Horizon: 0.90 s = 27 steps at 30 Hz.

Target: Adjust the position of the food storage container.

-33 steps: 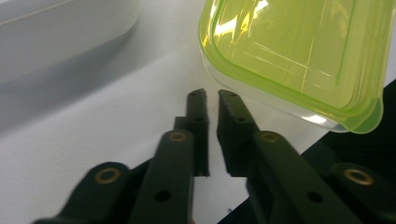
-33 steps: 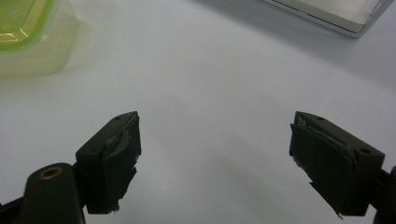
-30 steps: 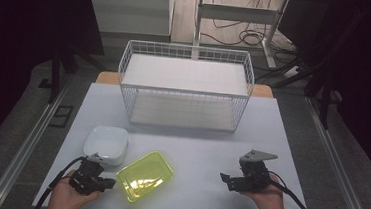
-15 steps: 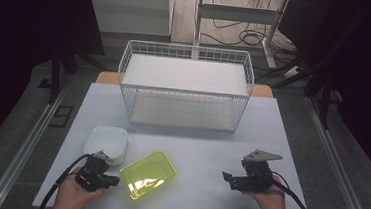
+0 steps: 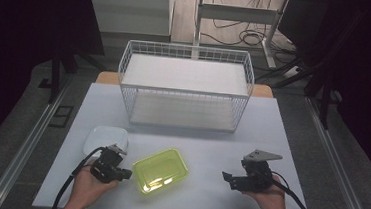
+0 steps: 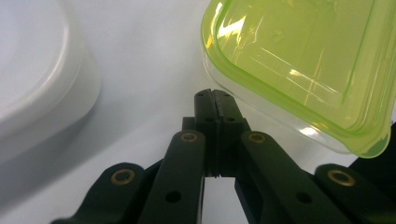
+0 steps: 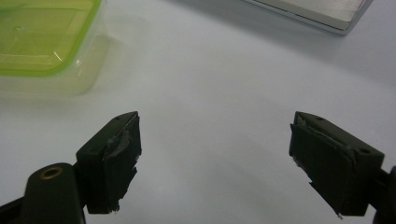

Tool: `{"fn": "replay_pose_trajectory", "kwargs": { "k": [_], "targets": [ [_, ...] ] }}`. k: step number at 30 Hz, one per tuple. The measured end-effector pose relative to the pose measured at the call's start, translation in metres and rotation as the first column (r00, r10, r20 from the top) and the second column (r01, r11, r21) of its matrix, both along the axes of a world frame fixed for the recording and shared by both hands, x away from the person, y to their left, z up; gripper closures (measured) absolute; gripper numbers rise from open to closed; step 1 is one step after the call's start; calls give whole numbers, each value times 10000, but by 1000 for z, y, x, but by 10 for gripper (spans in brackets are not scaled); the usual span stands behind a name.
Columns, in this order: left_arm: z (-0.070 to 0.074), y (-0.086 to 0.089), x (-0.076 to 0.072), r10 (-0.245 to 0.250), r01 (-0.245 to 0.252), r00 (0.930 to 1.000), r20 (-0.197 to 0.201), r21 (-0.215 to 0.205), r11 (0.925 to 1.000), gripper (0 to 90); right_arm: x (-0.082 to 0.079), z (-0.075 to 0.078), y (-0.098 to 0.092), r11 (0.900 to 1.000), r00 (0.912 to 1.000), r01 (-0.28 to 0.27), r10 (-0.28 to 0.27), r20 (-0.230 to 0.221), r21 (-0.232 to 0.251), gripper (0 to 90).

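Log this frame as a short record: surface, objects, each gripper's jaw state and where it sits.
surface: white table
far object: white wire basket, at the table's far edge
near objects: green lidded container; white dish to its left
left gripper: jaws shut, holding nothing, tip just short of the container's edge
right gripper: jaws open, over bare table, container off to its left

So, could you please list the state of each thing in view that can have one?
Left hand-held gripper: shut, holding nothing, tips beside the green container.
Right hand-held gripper: open, holding nothing, over bare table.
Green container: lid on, resting on the table.
White container: lid on, beside the green one.
Wire basket: upright, nothing on its shelves.
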<state>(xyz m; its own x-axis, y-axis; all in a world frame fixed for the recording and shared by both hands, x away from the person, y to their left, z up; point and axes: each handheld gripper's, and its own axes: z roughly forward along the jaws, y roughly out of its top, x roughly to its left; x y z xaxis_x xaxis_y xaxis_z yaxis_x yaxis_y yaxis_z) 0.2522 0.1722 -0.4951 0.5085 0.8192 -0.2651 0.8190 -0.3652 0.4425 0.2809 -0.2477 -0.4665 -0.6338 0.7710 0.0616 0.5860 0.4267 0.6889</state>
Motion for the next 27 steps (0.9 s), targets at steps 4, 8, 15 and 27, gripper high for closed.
{"fn": "replay_pose_trajectory", "kwargs": {
  "k": [4,8,15,27],
  "targets": [
    [1,-7,6,-115,115,9999,28,29,9999,900,0,0,0,10000,10000,-8,8,-11,-9,167],
    [1,-21,16,-276,276,9996,19,-1,9996,899,0,0,0,10000,10000,-8,8,-12,-17,167],
    [0,-32,30,-317,317,9995,-61,10,9995,899,0,-1,1,10000,10000,12,-12,-48,-44,167],
    [-2,-46,46,-340,340,9994,28,48,9994,898,0,-2,0,9999,10000,12,-13,-73,-167,167]
  ]
}}
